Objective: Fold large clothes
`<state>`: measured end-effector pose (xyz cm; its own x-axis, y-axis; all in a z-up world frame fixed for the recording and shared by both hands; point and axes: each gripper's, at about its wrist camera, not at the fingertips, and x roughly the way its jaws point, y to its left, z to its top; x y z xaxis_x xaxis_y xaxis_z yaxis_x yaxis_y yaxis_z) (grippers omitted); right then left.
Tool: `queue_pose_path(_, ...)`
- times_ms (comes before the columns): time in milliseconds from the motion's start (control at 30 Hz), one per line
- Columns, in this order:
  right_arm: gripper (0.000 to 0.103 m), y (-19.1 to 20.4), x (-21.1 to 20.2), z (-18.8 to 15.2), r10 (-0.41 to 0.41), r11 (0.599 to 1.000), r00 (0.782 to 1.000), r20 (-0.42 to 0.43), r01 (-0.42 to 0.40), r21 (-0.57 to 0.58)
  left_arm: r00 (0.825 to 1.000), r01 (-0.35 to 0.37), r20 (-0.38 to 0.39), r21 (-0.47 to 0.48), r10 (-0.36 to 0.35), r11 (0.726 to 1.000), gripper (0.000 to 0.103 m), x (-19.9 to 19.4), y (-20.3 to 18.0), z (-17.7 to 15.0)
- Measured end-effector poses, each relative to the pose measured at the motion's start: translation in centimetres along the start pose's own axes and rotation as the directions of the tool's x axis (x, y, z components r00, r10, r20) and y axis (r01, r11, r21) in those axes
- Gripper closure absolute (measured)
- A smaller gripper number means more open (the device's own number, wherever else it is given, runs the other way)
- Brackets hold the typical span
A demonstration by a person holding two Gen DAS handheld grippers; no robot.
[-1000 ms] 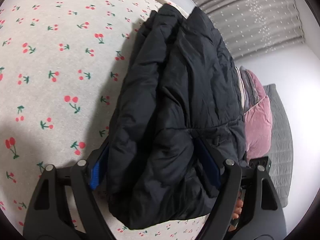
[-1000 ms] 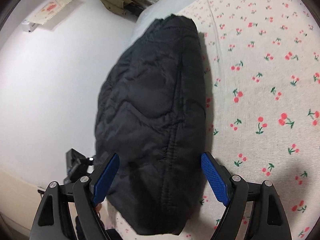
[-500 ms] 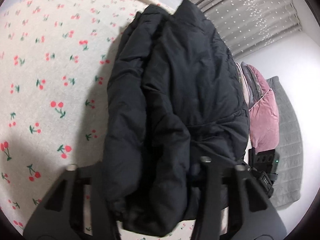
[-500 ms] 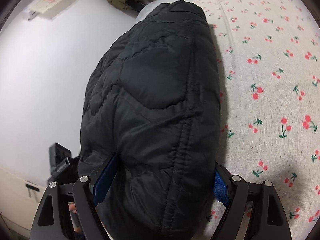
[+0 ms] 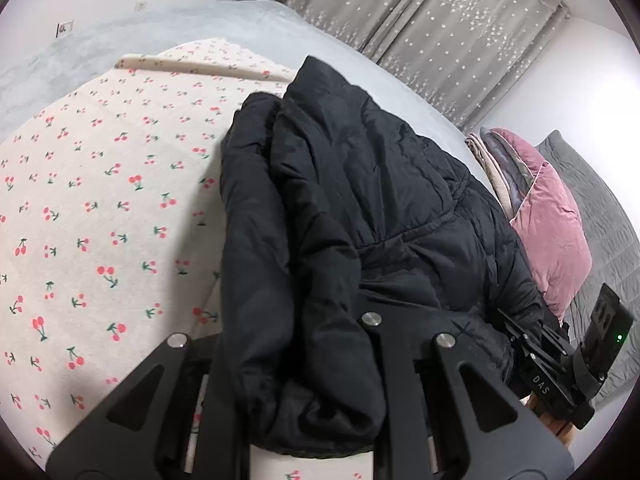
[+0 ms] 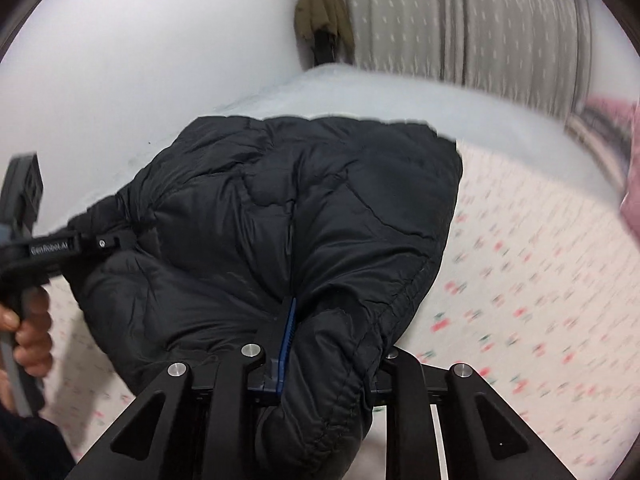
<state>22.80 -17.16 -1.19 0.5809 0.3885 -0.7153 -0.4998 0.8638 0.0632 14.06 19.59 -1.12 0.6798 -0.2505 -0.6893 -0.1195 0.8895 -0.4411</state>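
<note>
Both grippers, the left gripper [image 5: 304,364] and the right gripper [image 6: 316,344], are closing, each pinching the black jacket [image 5: 360,200] over the cherry-print sheet [image 5: 100,200]. Their frames read "DAS" and "GenRobot.AI". Beyond lies a pink cushion [image 5: 552,232].

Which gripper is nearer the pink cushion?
Right. Both grippers' jaws are closing on the black jacket; the right gripper holds the side by the pink cushion, the left gripper the far side.
</note>
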Motion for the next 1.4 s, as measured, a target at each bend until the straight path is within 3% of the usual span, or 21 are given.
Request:
queue_pose_path(267, 0.084, 3.3, -1.7, -0.5, -0.109, 0.989, 0.993, 0.053, 0.114, -0.094, 0.999, -0.001, 0.041, 0.056, -0.002, 0.998, 0.086, -1.0, -2.5, -0.2)
queue_pose_path(733, 0.087, 5.3, -7.3, -2.1, -0.165, 0.98, 0.977, 0.136, 0.178, -0.089, 0.996, 0.003, 0.088, 0.087, -0.011, 0.996, 0.087, -3.5, -5.4, -0.7)
queue_pose_path(1200, 0.088, 5.0, -12.2, -3.7, -0.2, 0.976, 0.962, 0.184, 0.212, -0.05, 0.992, 0.021, 0.125, 0.125, -0.036, 0.992, 0.088, -4.6, -10.0, -1.2)
queue_pose_path(1400, 0.089, 3.6, -15.4, -3.0, -0.248, 0.962, 0.945, 0.211, 0.267, -0.064, 0.985, 0.063, 0.151, 0.169, -0.089, 0.984, 0.088, -5.0, -14.7, -1.1)
